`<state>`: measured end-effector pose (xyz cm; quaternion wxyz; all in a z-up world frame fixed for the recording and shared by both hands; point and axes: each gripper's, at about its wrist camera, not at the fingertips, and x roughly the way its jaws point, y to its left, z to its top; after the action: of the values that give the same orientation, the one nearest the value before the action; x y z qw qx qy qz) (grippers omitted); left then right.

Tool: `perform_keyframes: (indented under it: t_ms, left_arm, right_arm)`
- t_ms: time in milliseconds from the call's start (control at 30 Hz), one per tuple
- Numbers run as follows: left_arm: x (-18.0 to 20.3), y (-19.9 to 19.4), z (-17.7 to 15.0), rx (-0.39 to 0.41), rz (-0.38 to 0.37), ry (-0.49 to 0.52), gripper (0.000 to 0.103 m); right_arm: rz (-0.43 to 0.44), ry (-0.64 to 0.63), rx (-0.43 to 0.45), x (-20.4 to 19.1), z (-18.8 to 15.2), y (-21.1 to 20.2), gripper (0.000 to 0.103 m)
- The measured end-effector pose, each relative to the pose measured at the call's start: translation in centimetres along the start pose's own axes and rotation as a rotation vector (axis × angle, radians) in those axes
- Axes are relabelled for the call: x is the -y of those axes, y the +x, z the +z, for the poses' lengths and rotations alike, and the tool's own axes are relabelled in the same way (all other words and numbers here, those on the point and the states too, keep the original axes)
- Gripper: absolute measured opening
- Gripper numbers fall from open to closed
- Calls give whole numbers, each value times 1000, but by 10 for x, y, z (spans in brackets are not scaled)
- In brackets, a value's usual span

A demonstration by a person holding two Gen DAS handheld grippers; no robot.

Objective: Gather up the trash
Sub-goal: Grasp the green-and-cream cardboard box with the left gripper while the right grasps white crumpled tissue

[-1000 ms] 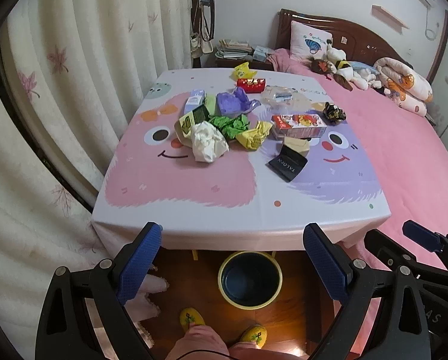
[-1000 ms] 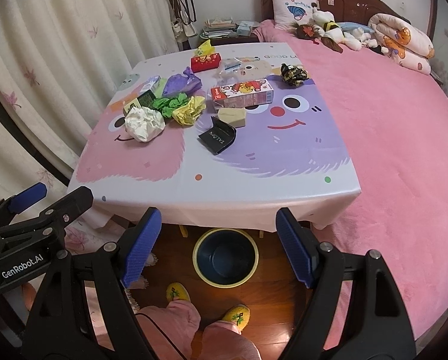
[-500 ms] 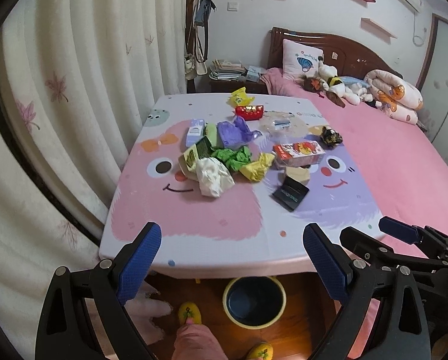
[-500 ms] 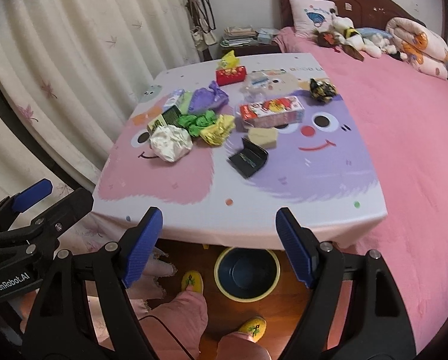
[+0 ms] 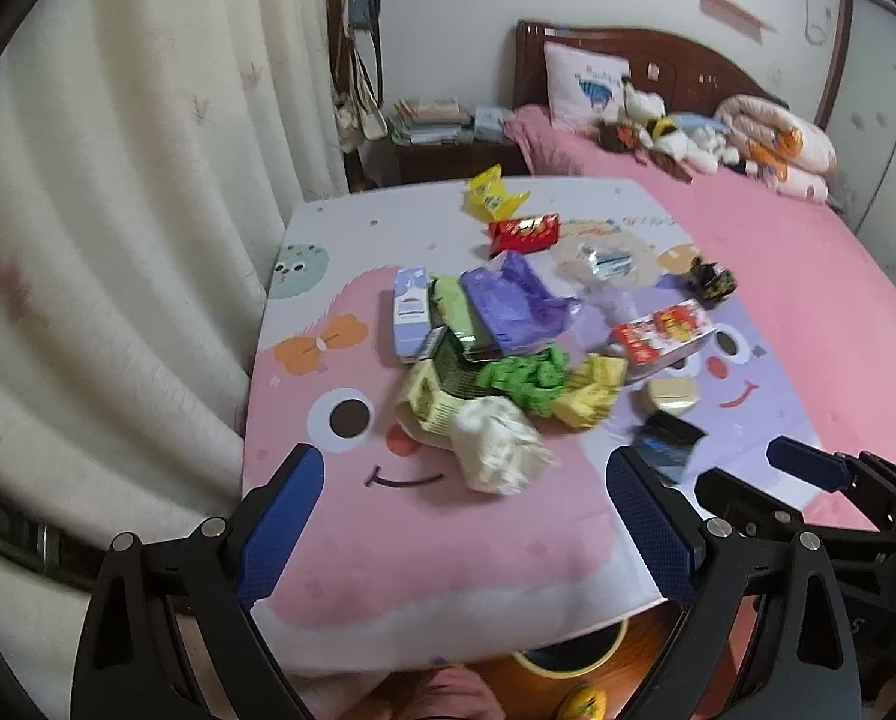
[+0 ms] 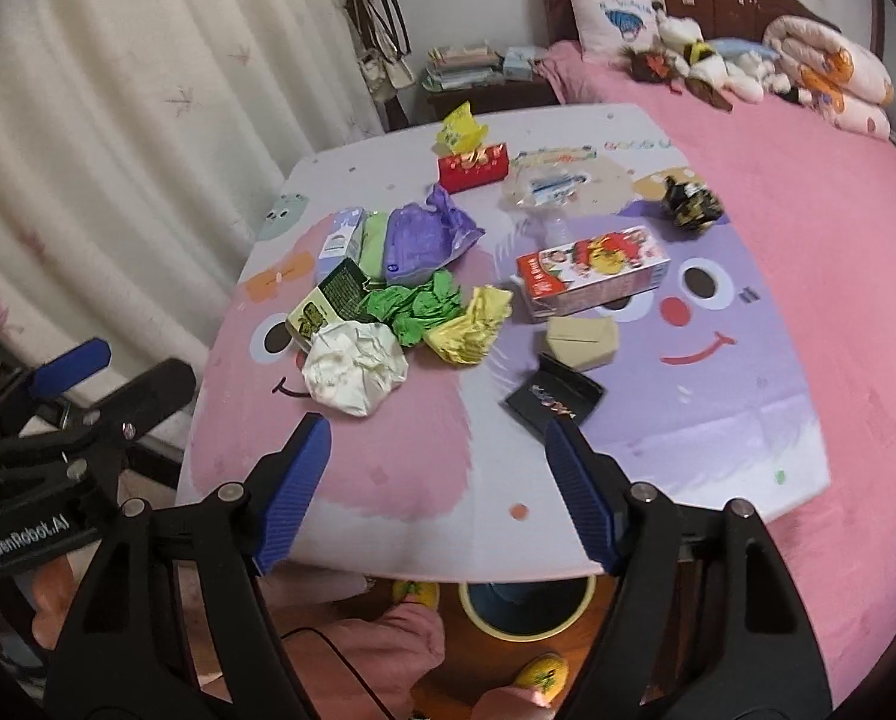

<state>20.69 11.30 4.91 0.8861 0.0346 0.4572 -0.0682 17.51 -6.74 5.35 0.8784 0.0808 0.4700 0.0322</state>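
Note:
Trash lies piled on a table under a cartoon cloth point(image 5: 424, 546): a white paper ball point(image 5: 496, 450) point(image 6: 355, 369), green crumpled paper point(image 6: 418, 303), a yellow wad point(image 6: 469, 330), a purple bag point(image 6: 424, 237), a red carton point(image 6: 592, 273) and a small black box point(image 6: 553, 399). My left gripper point(image 5: 463, 453) hovers open over the table's near edge, just short of the white ball. My right gripper point(image 6: 436, 423) hangs beside it, its jaws wide and closing, with nothing between them. A yellow-rimmed bin point(image 6: 526, 603) stands on the floor under the table edge.
A pink bed point(image 6: 808, 192) with a pillow and plush toys borders the table's right side. Cream curtains point(image 5: 118, 240) hang along the left. A person's pink-trousered legs and yellow slippers point(image 6: 544, 669) are beside the bin. More wrappers lie at the table's far end.
Both grippers have moved forward over the table's near edge, so the trash looks closer and the bin has slipped mostly under the edge. Both stay empty.

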Motion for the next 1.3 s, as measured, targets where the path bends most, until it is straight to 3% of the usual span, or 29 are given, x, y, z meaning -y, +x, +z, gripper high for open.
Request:
perform_keyframes:
  t_ms: [400, 767, 833, 933, 1000, 1133, 1300]
  left_arm:
    - [-88, 121, 56, -177, -35, 75, 97]
    - [-98, 186, 71, -262, -99, 91, 97]
    - [-95, 196, 71, -285, -120, 83, 97]
    - [-85, 215, 71, -323, -156, 90, 96]
    - [-78, 227, 69, -343, -170, 103, 92]
    - [-68, 256, 63, -408, -182, 114, 76]
    - [-61, 285, 56, -476, -217, 84, 70]
  right_arm:
    - [-8, 46, -151, -35, 22, 137, 71]
    - [-75, 17, -209, -66, 23, 219, 70]
    - [-89, 16, -219, -65, 23, 227, 66]
    - [-88, 35, -231, -59, 19, 232, 52]
    - [-50, 81, -246, -50, 16, 233, 29]
    - [-17, 125, -241, -33, 11, 223, 27]
    - [-21, 114, -215, -25, 7, 196, 27]
